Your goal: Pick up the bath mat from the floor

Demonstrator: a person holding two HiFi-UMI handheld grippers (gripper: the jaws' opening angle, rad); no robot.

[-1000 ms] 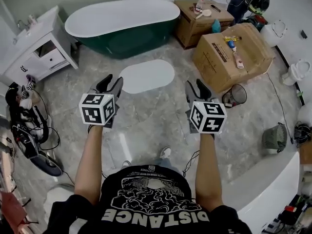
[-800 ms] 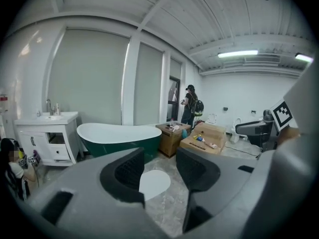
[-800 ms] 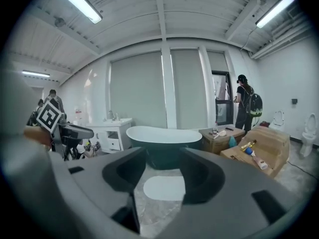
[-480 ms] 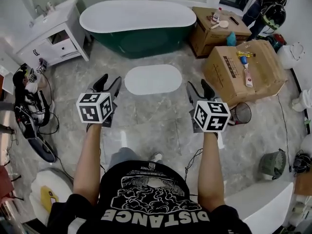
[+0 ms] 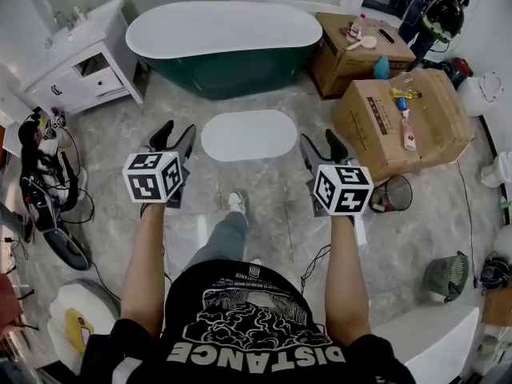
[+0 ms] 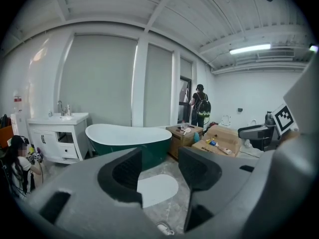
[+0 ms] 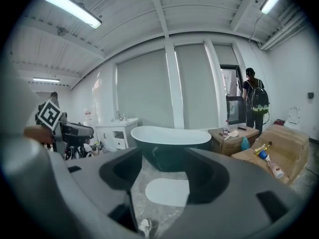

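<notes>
White oval bath mat (image 5: pixel 249 135) flat on grey marble floor (image 5: pixel 272 190) before dark-green bathtub (image 5: pixel 224 46), ahead of left gripper (image 5: pixel 178 128) and right gripper (image 5: pixel 318 137). Jaws of both just opened, moderately apart, empty.

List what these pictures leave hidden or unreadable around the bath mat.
Left gripper view: the left end of the bath mat is behind a jaw of the left gripper, whose empty jaws have just been opening.
Right gripper view: the mat's right end is behind the right gripper, jaws also just opening, empty.
Head view: items on the cardboard box are too small to name.
Head view: the top edge cuts off the person.
</notes>
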